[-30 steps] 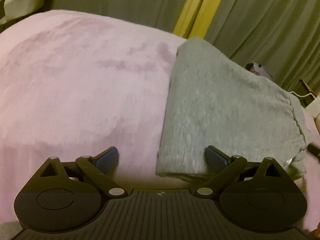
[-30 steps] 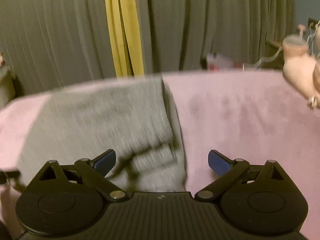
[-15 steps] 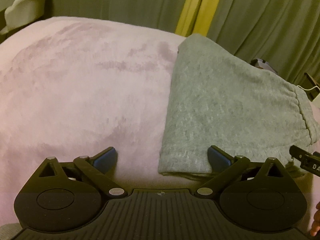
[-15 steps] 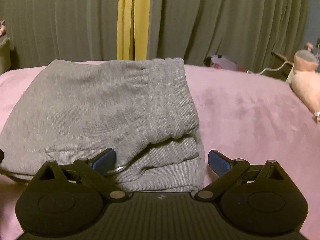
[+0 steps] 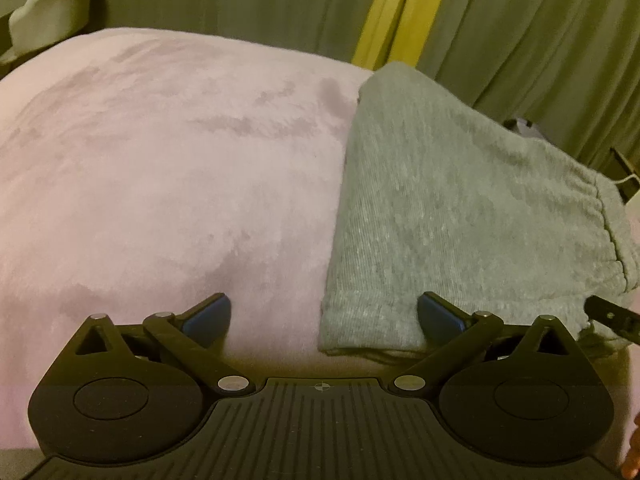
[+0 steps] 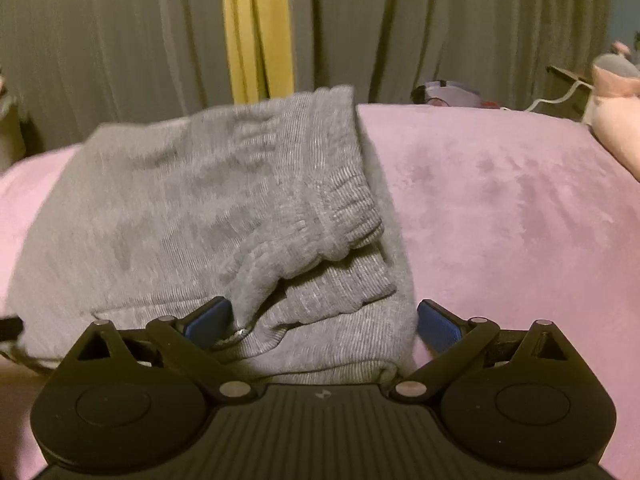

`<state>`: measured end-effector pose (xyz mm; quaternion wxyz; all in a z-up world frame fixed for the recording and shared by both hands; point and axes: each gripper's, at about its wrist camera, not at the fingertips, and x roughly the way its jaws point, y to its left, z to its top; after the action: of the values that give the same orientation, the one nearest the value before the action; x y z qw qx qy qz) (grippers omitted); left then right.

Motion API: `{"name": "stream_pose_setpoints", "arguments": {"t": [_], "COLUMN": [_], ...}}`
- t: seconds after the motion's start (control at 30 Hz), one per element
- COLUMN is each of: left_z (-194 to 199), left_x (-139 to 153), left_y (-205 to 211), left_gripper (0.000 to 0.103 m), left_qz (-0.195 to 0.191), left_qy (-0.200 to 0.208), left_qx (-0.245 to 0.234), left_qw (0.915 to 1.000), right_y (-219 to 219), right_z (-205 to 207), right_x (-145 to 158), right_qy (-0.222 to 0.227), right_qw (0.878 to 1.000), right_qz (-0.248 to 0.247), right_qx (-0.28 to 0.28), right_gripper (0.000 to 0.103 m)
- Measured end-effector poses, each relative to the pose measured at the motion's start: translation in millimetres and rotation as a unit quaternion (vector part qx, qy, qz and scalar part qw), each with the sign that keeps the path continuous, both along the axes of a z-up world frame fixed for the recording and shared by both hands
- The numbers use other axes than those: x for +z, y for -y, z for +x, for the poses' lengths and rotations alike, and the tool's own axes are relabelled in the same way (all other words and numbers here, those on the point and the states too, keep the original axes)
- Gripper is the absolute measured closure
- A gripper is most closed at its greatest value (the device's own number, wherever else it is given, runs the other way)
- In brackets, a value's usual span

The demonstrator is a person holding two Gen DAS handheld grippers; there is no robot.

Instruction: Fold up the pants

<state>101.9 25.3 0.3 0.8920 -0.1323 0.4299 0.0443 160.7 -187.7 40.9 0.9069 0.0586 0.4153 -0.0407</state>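
The grey pants point(image 5: 452, 216) are seen lying folded into a compact bundle on a bed covered with a pink blanket point(image 5: 160, 184). In the left wrist view, the left tool point(image 5: 324, 316) is held low at the near left corner of the bundle, with its blue-padded fingers point(image 5: 208, 314) spread wide apart; the cuff edge of the fabric lies between them, nearer the right finger, and nothing is clamped. Part of a dark piece of the other tool is seen at the right edge of that view. In the right wrist view, the right tool point(image 6: 320, 318) is likewise held with its fingers apart, placed at the near right corner of the pants point(image 6: 208, 208), where the gathered waistband point(image 6: 340, 208) is laid over ribbed lower layers. The fabric sits between the two pads, but it is not squeezed. Grey-green curtains point(image 6: 440, 32) with a yellow strip point(image 6: 256, 32) are seen behind the bed, and a pink soft toy point(image 6: 612, 120) lies at the far right.
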Motion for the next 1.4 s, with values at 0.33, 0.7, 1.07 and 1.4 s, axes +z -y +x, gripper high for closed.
{"name": "stream_pose_setpoints", "arguments": {"t": [0.33, 0.7, 1.07, 1.4], "left_z": [-1, -26, -55, -55], "left_x": [-1, 6, 20, 24], "left_y": [3, 29, 49, 60], "left_gripper": [0.0, 0.0, 0.0, 0.0], "left_qz": [0.009, 0.061, 0.092, 0.093], "left_qy": [0.002, -0.016, -0.025, -0.038], "left_qx": [0.002, -0.02, -0.049, -0.091], "left_qw": [1.0, 0.9978, 0.9942, 0.9908], "right_y": [9, -2, -66, -66], "right_z": [-8, -42, -97, -91], "right_x": [-5, 7, 30, 25], "right_qy": [-0.067, -0.092, -0.002, -0.015], "right_qw": [0.995, 0.994, 0.995, 0.995], "right_qz": [-0.031, 0.007, -0.064, -0.068], "right_qx": [-0.064, -0.054, 0.083, 0.07], "right_gripper": [0.004, 0.004, 0.004, 0.004]}}
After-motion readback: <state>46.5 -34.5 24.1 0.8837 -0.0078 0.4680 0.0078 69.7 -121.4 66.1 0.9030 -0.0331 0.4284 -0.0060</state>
